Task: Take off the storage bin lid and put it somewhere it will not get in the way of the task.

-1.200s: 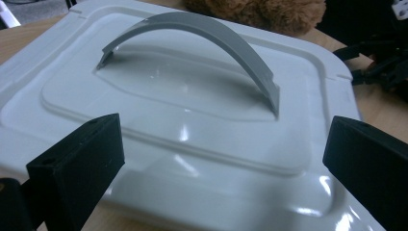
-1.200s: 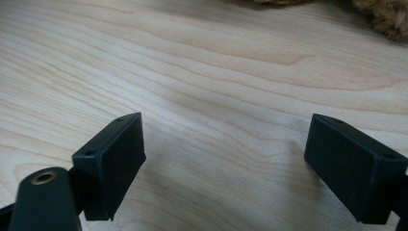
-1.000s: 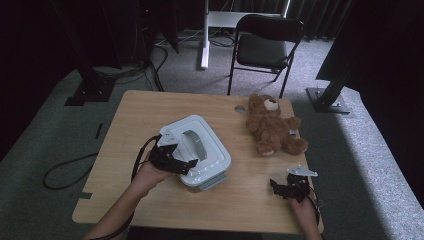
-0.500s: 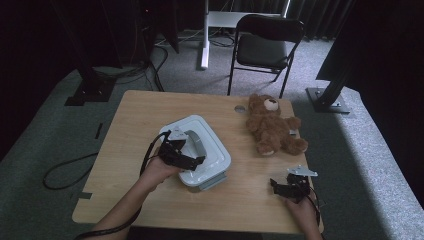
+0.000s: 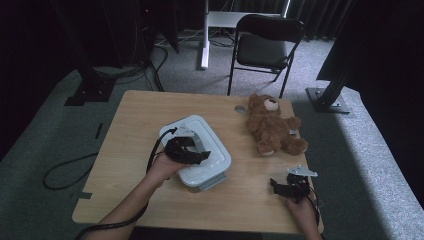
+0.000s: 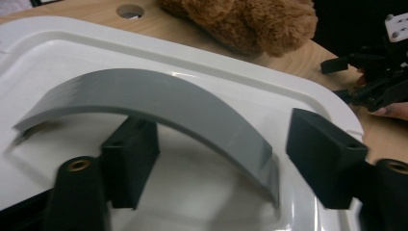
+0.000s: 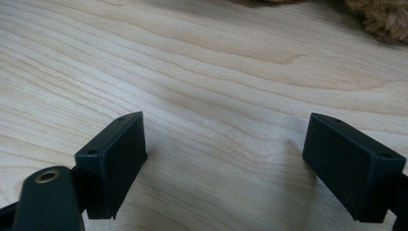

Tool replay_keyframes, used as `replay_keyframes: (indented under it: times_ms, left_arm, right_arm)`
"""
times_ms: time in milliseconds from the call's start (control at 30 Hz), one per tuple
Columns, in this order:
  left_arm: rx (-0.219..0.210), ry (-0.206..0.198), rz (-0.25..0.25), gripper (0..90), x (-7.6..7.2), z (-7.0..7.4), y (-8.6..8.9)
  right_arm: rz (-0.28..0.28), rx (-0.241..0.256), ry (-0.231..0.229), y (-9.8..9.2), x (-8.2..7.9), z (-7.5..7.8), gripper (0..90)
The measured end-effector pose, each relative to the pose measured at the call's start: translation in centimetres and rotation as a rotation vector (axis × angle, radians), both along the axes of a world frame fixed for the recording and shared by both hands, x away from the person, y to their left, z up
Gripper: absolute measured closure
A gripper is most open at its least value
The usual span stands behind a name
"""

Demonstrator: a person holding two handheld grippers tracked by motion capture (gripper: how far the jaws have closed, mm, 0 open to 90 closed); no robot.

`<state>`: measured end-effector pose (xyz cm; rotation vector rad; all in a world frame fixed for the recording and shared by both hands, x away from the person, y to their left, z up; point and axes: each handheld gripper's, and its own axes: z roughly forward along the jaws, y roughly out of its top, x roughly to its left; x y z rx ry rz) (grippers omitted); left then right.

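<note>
the left gripper [image 6: 219, 178] is standing with its jaws spread wide, one on either side of the grey arched handle [image 6: 159, 103] of the white lidded container [image 6: 269, 103]; the near jaw is sitting under the arch, the other just outside the handle's lower end, and neither is pressing on it. in the high view the left gripper [image 5: 186, 150] is hovering over the middle of the white lidded container [image 5: 217, 160], which is lying near the centre of the wooden table [image 5: 135, 115]. the right gripper [image 7: 223, 163] is also released, its jaws wide apart and low over bare wood. in the high view the right gripper [image 5: 290, 187] is sitting close to the table's near right corner, well apart from the container. the brown teddy bear [image 5: 272, 127] is lying beyond it, toward the far right, near a small round hole [image 5: 240, 108] in the tabletop. open wood is lying to the container's left and behind it. compared with half a second ago, the left gripper is sitting further over the lid, while the right gripper is holding its place. a black folding chair [image 5: 265, 45] is standing past the far edge.
</note>
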<state>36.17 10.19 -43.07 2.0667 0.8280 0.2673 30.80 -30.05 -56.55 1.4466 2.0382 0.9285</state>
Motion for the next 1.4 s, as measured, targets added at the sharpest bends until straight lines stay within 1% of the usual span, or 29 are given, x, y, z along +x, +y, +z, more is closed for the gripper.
replay_keyframes:
  times_ms: [33,133,200,267,333,467,533,667,800,833,867,900,1000,1067,1133,1200,1300,1400]
  left_arm:
    - [0.007,-0.005,0.002,32.1,0.0,0.0,-0.1]
    - [0.002,-0.011,0.011,34.9,-0.1,-0.1,-0.2]
    - [0.003,-0.023,0.012,41.6,-0.2,-0.1,-0.2]
    - [0.004,-0.029,-0.008,49.5,-0.4,-0.2,-0.3]
    - [0.003,-0.039,-0.007,52.4,-0.6,-0.3,-0.4]
    - [-0.017,-0.029,-0.008,56.6,-0.8,-0.4,-0.1]
    - [-0.035,-0.008,-0.013,59.0,-0.8,-0.4,0.0]
    - [-0.047,0.005,-0.029,63.0,-1.0,-0.3,0.0]
    - [-0.059,0.001,-0.059,67.5,-1.5,0.2,0.0]
    - [-0.059,0.001,-0.059,68.7,-1.5,0.2,0.0]
    - [-0.08,0.006,-0.081,68.7,-1.8,0.7,0.0]
    - [-0.09,0.005,-0.087,73.1,-2.0,0.9,0.1]
    - [-0.116,-0.002,-0.112,77.6,-2.4,1.6,0.3]
    - [-0.118,-0.006,-0.119,79.6,-2.6,1.7,0.3]
    - [-0.104,-0.027,-0.137,80.5,-3.1,2.2,0.3]
    - [-0.092,-0.035,-0.149,81.1,-3.4,2.3,0.2]
    - [-0.104,-0.027,-0.158,83.0,-3.5,2.5,0.3]
    - [-0.105,-0.039,-0.161,84.0,-3.9,2.9,0.4]
  right_arm:
    - [0.0,0.0,0.0,0.0,0.0,0.0,14.3]
    - [0.0,0.0,0.0,0.0,0.0,0.0,14.3]
    - [0.0,0.0,0.0,0.0,0.0,0.0,14.3]
    - [0.001,0.0,-0.001,0.0,0.0,0.0,14.3]
    - [0.0,0.0,-0.001,0.0,0.0,0.0,14.3]
    - [0.0,0.0,-0.001,0.0,0.0,0.0,14.3]
    - [0.0,0.0,-0.001,0.0,0.0,0.0,14.3]
    - [0.0,0.0,0.0,0.0,0.0,0.0,14.3]
    - [0.0,0.0,0.0,0.0,0.0,0.0,14.3]
    - [0.0,0.0,0.0,0.0,0.0,0.0,14.3]
    - [0.0,0.0,-0.001,0.0,0.0,0.0,14.3]
    - [0.001,0.0,-0.001,0.0,0.0,0.0,14.3]
    - [0.0,0.0,0.0,0.0,0.0,0.0,14.3]
    - [0.0,0.001,-0.001,0.0,0.0,0.0,14.3]
    - [0.0,0.001,-0.001,0.0,0.0,0.0,14.3]
    - [0.0,0.001,-0.001,0.0,0.0,0.0,14.3]
    - [0.0,0.0,-0.001,0.0,0.0,0.0,14.3]
    - [0.0,0.001,0.0,0.0,0.0,0.0,14.3]
